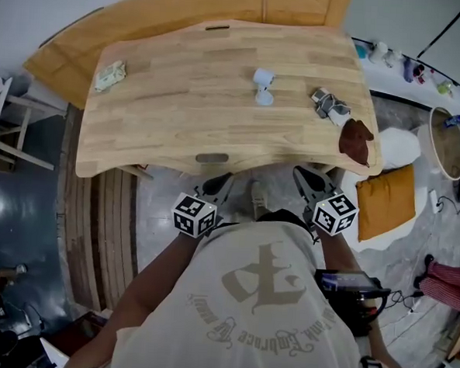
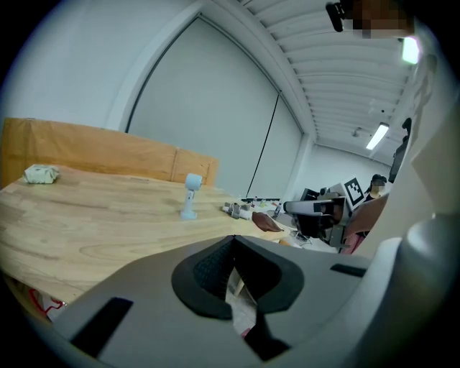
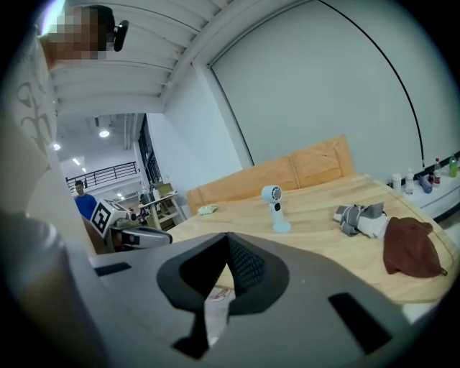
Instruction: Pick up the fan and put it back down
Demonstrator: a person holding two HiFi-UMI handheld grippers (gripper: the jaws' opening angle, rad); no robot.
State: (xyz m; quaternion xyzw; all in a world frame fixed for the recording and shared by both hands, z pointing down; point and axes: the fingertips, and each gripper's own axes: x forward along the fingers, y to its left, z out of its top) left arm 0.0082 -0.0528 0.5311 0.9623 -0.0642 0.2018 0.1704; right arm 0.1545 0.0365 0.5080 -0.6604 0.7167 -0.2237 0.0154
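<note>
Scene: we look steeply down at a broad light wooden table (image 1: 180,114) with a curved near edge; we stand at that edge.
Fan: a small pale blue handheld fan with a round head and a flat foot (image 1: 262,86) stands upright near the middle of the table, with nothing touching it.
Left tool: the left gripper (image 2: 233,243) is held low at the table's near edge, close to our chest and well apart from the fan. Its dark jaws meet at the tips with nothing between them.
Right tool: the right gripper (image 3: 228,240) sits beside the left one, just as far from the fan. Its jaws are pressed together and empty.
Other things: a grey and white bundled cloth (image 1: 328,104) and a crumpled reddish-brown cloth (image 1: 357,140) lie at the table's right end, and a pale green packet (image 1: 110,76) lies at the far left.
Progress: the fan is on the table and neither tool holds it. We cannot tell whether the lift has yet to begin or is already over; if it has not begun, the reach, grasp, lift and set-down all remain.
</note>
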